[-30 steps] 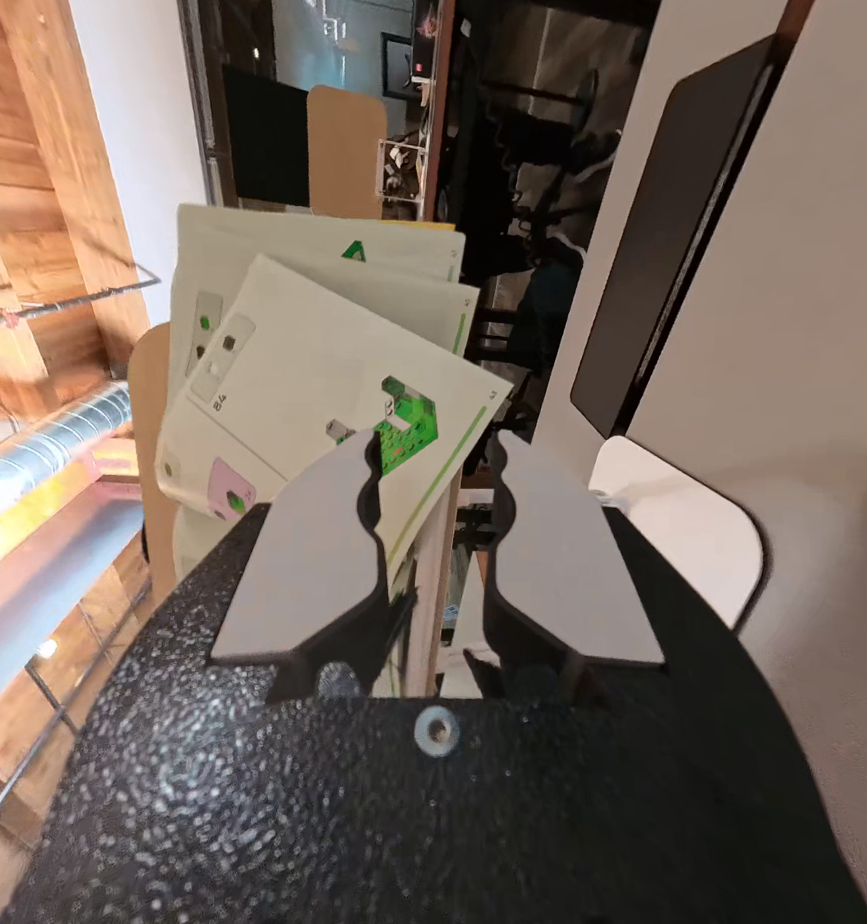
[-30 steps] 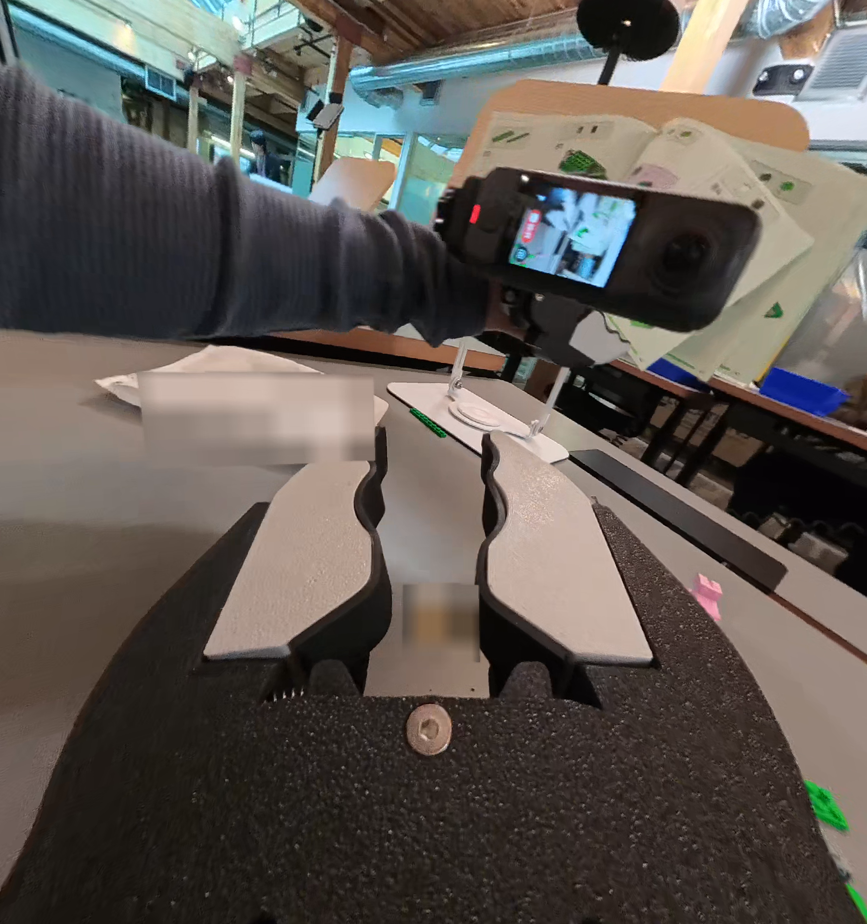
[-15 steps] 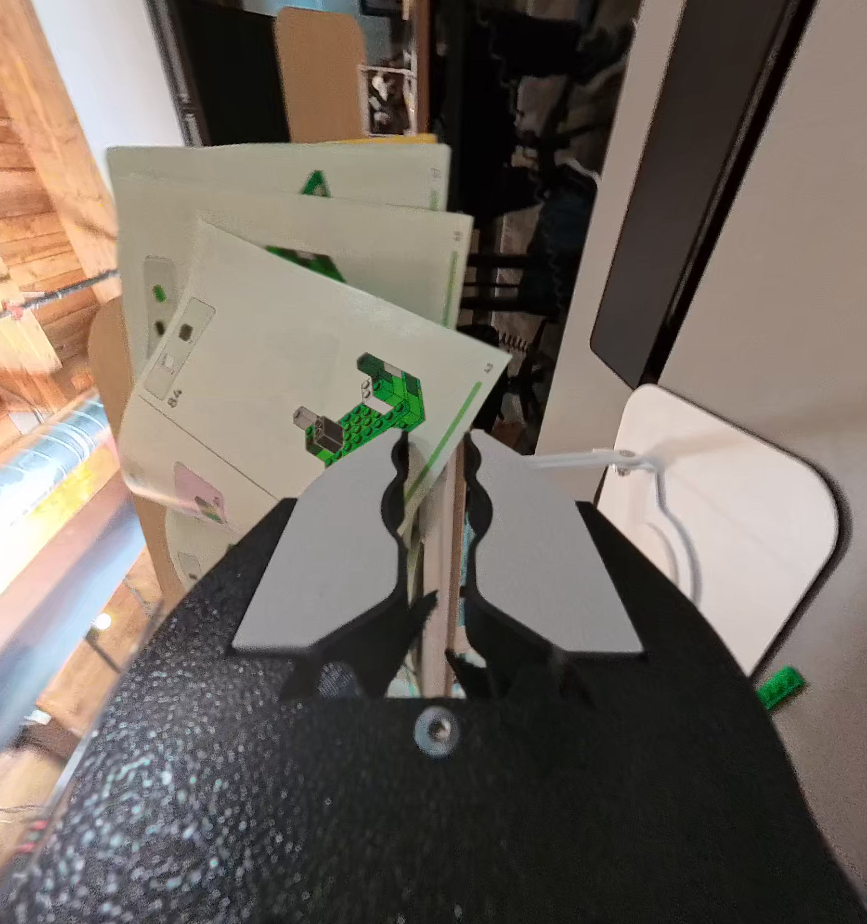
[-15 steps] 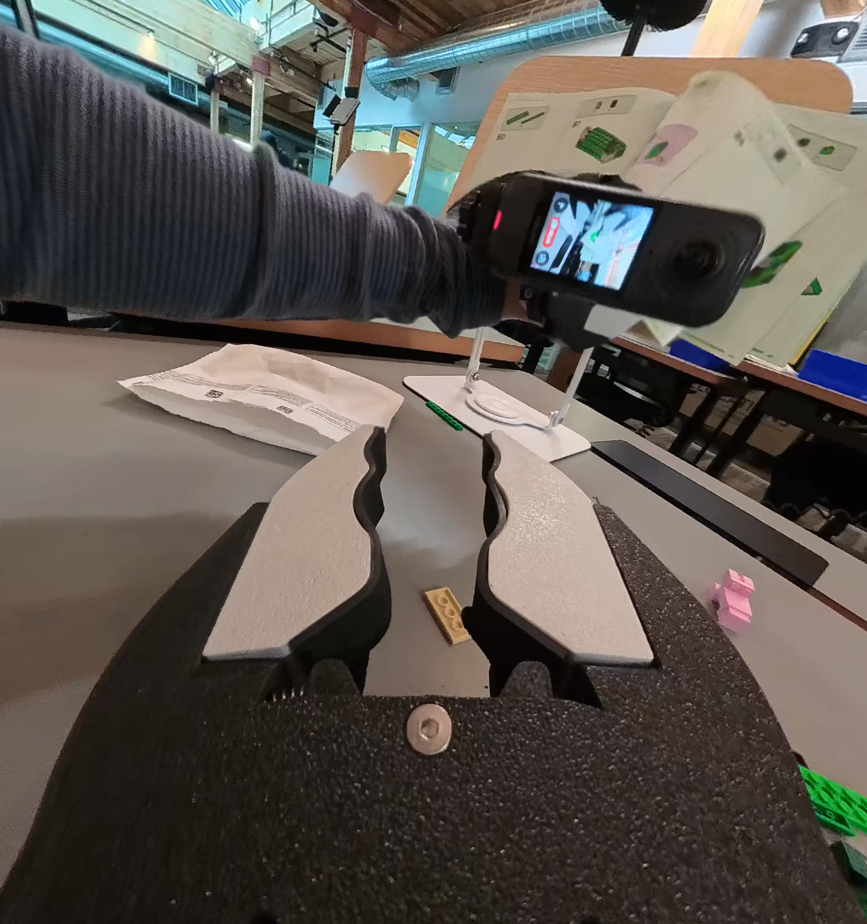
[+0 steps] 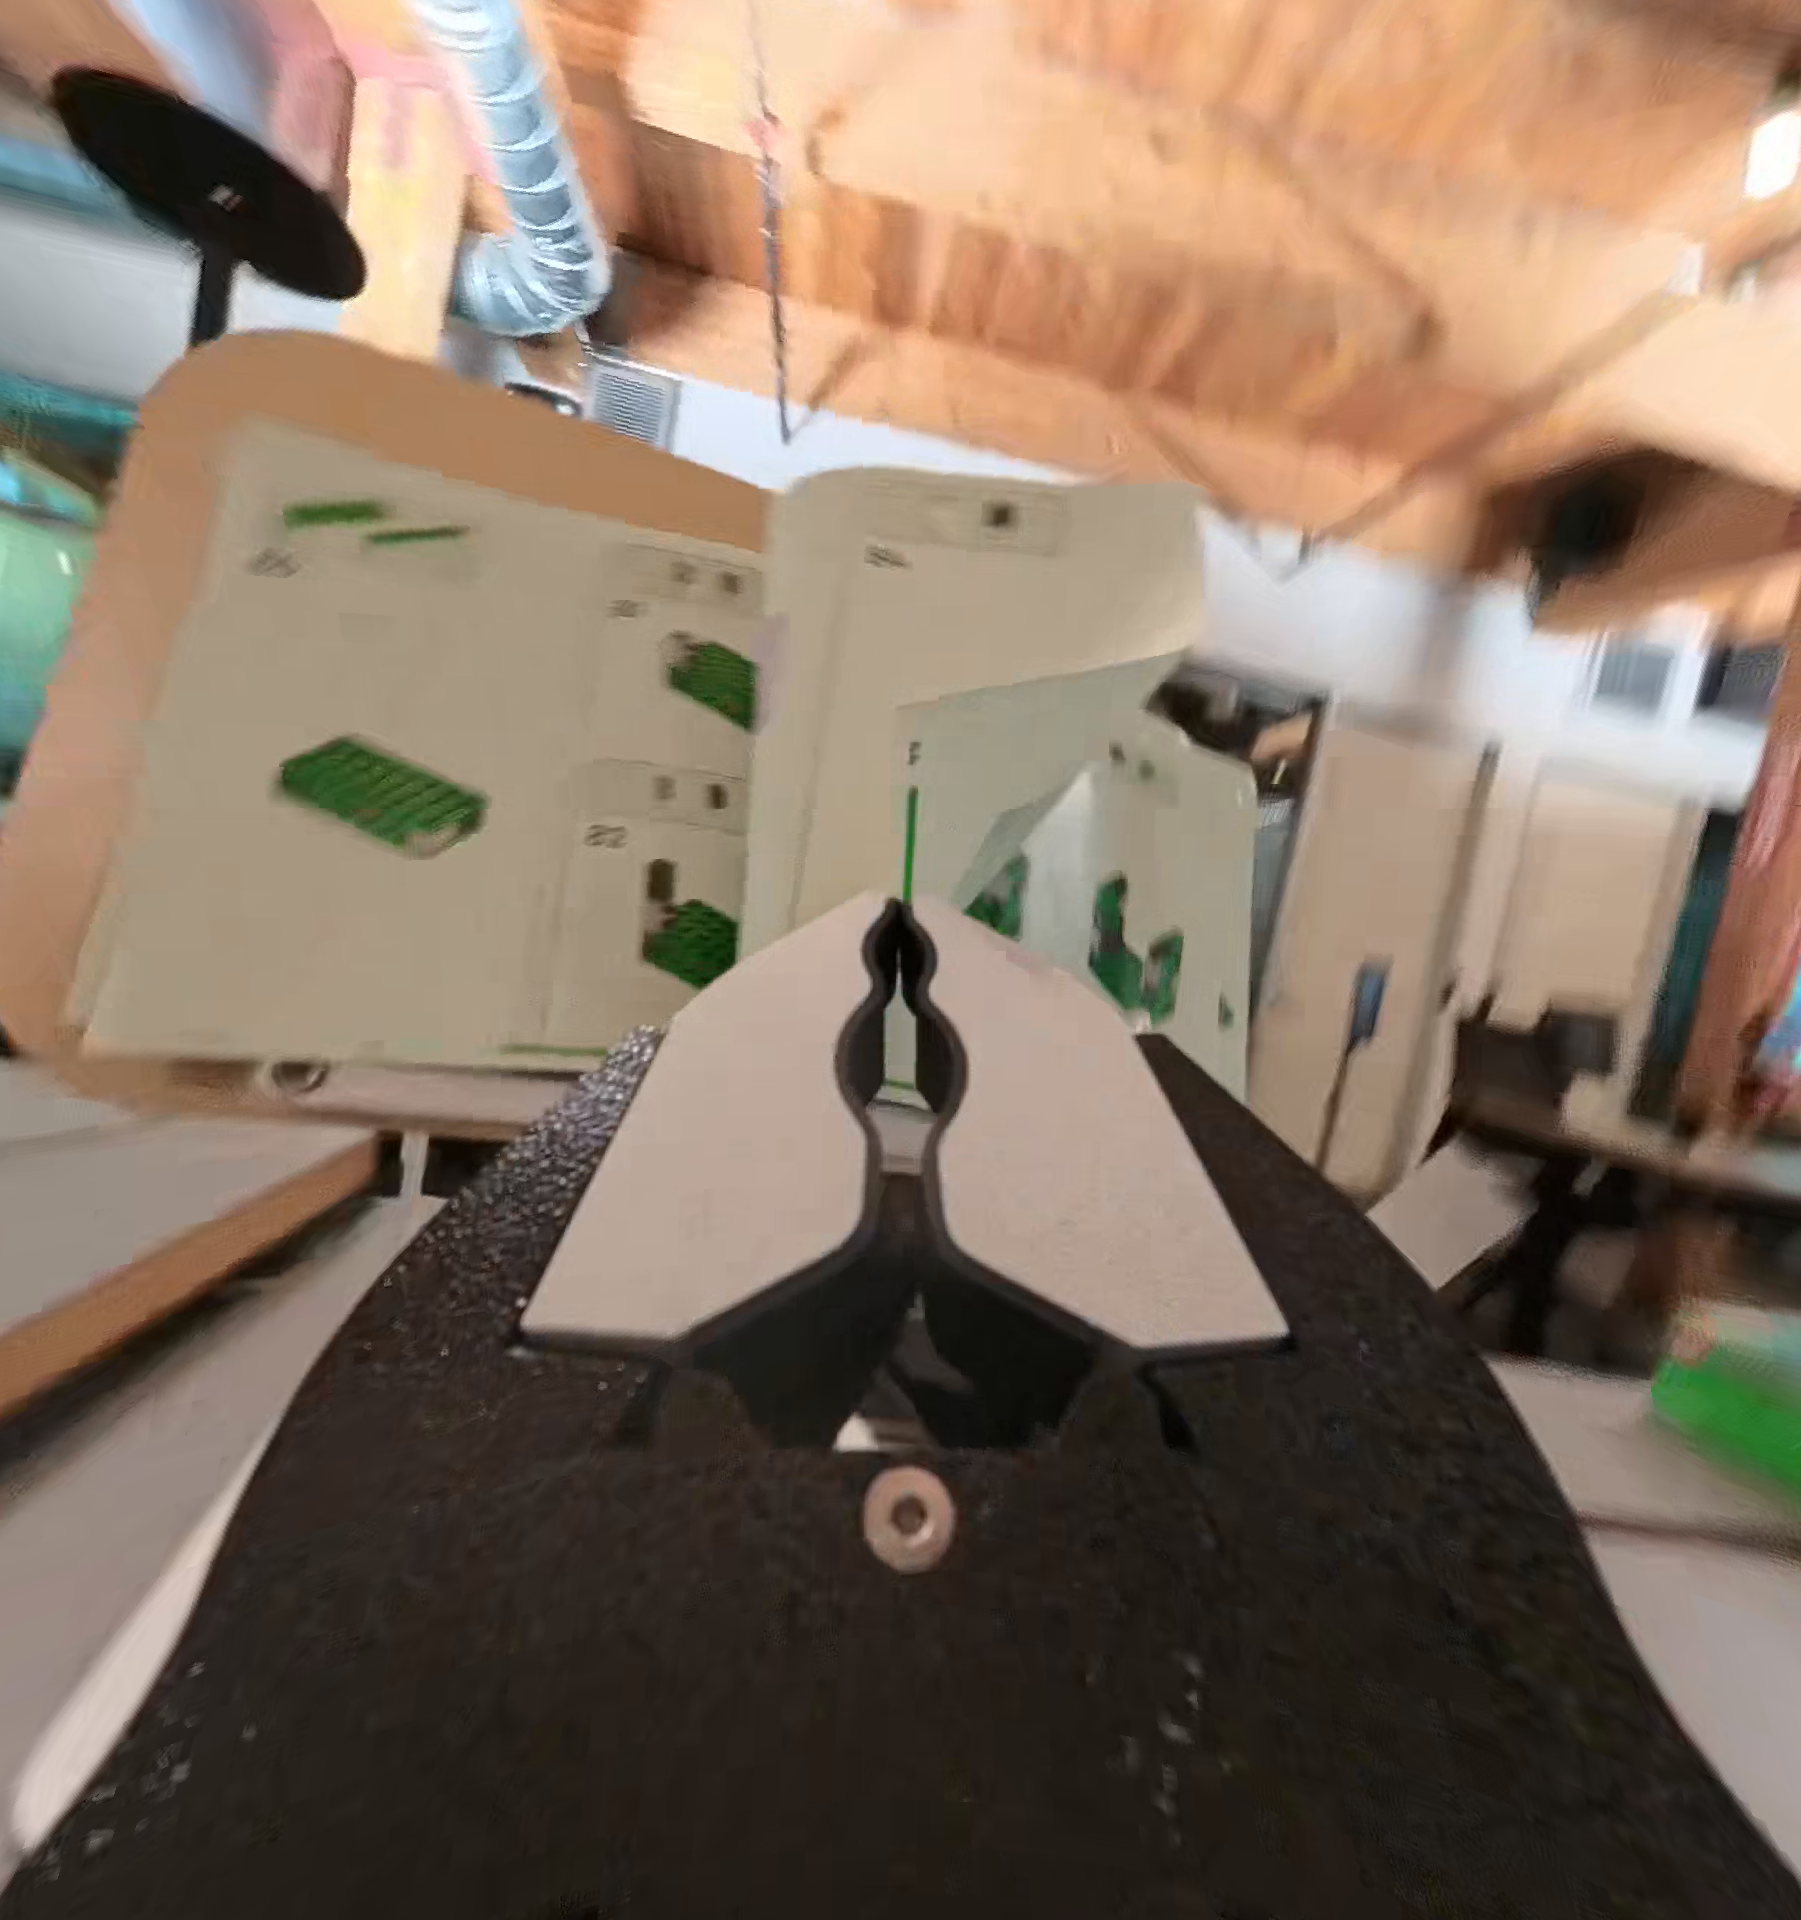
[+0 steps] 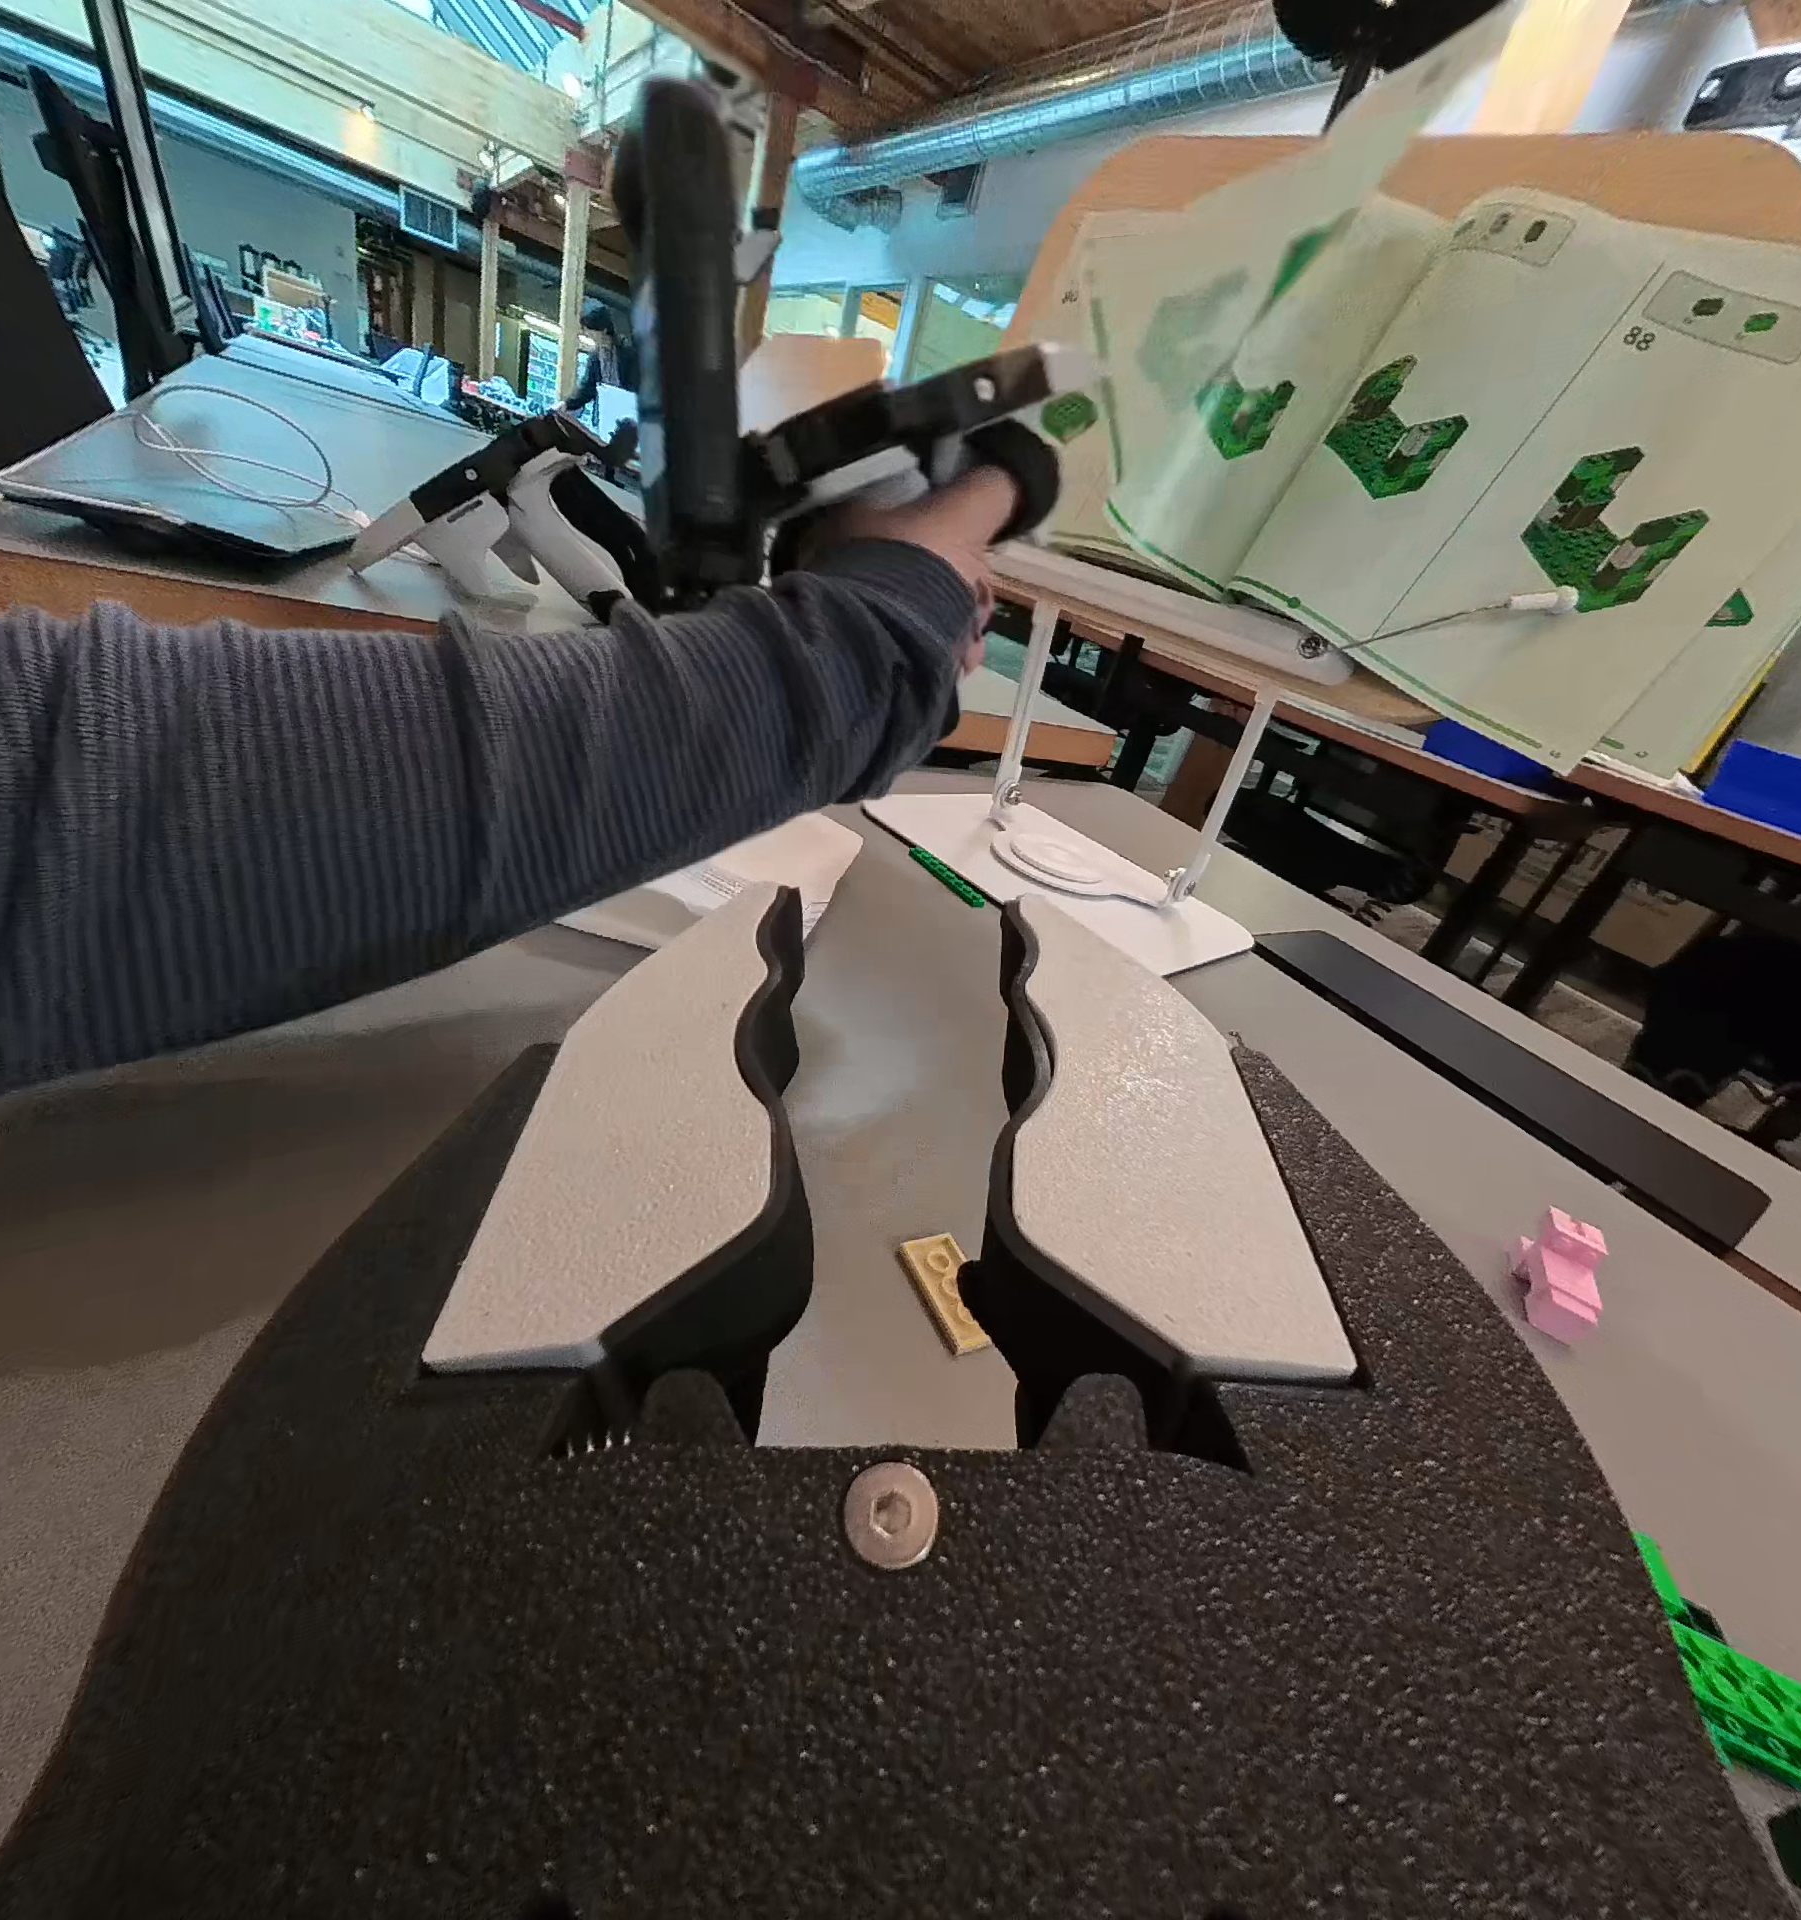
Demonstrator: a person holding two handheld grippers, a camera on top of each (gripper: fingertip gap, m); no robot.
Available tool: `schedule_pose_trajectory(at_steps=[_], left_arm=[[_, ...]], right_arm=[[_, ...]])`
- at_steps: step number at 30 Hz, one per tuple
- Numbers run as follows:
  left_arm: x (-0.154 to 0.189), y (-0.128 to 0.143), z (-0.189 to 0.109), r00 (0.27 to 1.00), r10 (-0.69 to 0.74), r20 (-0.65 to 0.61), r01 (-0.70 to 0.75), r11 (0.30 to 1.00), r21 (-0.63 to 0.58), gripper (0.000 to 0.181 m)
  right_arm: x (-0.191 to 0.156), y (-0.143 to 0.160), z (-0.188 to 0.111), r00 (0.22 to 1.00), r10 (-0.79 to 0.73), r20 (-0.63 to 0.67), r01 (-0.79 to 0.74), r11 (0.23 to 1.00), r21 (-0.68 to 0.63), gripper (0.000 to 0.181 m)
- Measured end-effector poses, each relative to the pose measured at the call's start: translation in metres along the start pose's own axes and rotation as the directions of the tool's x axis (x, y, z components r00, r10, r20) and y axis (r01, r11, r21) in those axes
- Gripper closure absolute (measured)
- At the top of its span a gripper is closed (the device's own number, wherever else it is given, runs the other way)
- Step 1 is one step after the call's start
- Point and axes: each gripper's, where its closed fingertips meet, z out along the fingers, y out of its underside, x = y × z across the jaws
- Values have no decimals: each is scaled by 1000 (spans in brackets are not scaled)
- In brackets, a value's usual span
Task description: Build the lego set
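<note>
- Left wrist view: your left tongs [image 5: 898, 914] are clenched on a page edge [image 5: 1021, 769] of the instruction booklet [image 5: 439, 727] ahead; pull sharply and it may tear.
- Right wrist view: your right tongs [image 6: 901, 920] are released, a tan plate [image 6: 940, 1304] lying between their bases; closing now could flick it away.

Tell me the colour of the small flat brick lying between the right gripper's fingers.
Tan flat brick; right wrist view shows it best.

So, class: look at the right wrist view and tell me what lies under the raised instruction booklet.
Under the instruction booklet is its white stand: two thin legs on a flat base on the grey table. A green strip lies beside the base. The board behind the pages is mostly covered.
</note>
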Motion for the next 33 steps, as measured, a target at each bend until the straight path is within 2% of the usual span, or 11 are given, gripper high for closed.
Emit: schedule_pose_trajectory(at_steps=[2, 4, 7, 12, 25, 31, 33], left_arm=[[-26, -7, -3, 982, -189, 19, 188, 981, 55, 181], [-43, -12, -5, 958, -283, 37, 279, 956, 93, 181], [-53, -23, -6, 938, -346, 31, 338, 929, 153, 181], [-56, -26, -6, 918, -396, 16, 388, 906, 167, 181], [-35, -30, -3, 940, -313, -133, 327, 940, 95, 181], [-10, -17, 0, 930, -206, -304, 221, 975, 18, 181], [5, -12, 1, 902, -186, -390, 191, 981, -26, 181]], right_arm=[[0, -1, 0, 1000, -3, -1, 3, 1000, 4, 146], [0, -1, 0, 1000, -5, -3, 5, 1000, 7, 146], [-1, -1, 1, 1000, -6, 3, 6, 1000, 5, 146], [-1, 0, 1, 1000, -8, 10, 8, 1000, 1, 147], [-5, 0, 1, 999, -12, 30, 12, 1000, -1, 147], [0, -1, 1, 1000, 2, 14, -2, 1000, 4, 146], [11, -7, 2, 999, 20, -28, -19, 1000, 18, 146]])
